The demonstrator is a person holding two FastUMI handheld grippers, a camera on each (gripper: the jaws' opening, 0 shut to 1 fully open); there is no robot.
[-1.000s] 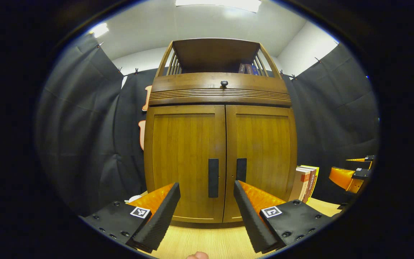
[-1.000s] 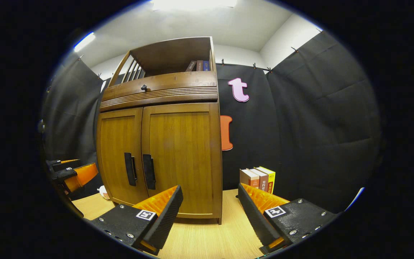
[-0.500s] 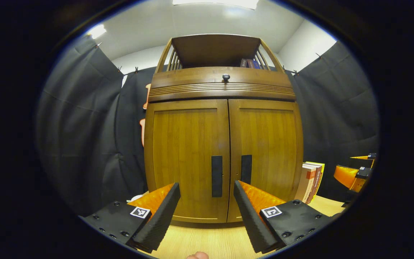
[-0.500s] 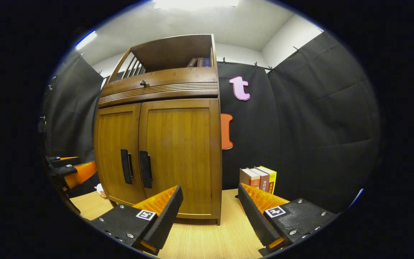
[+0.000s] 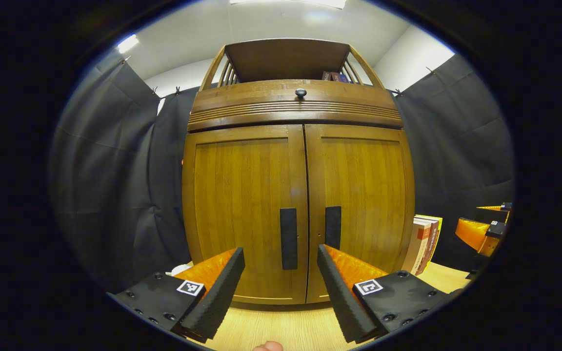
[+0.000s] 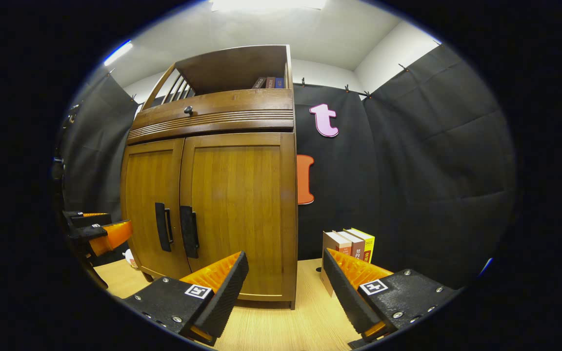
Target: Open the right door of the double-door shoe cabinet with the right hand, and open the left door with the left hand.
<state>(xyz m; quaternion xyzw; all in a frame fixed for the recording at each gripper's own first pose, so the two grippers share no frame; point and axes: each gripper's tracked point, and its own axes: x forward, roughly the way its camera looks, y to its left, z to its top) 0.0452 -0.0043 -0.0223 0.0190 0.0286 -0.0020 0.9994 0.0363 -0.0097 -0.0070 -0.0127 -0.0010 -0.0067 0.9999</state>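
A brown wooden shoe cabinet stands on the table with both doors closed. Its left door carries a dark vertical handle, and the right door has a matching handle. My left gripper is open, a short way in front of the two handles and empty. In the right gripper view the cabinet sits to the left with its right door handle beside the left one. My right gripper is open and empty, facing the cabinet's right edge.
Several books stand upright to the right of the cabinet, against the black cloth. More books rest on the open top shelf above a drawer with a round knob. The light wooden tabletop stretches in front.
Both grippers have moved closer to the cabinet, which looms larger. In the right gripper view the cabinet has slid leftward. Both stay open.
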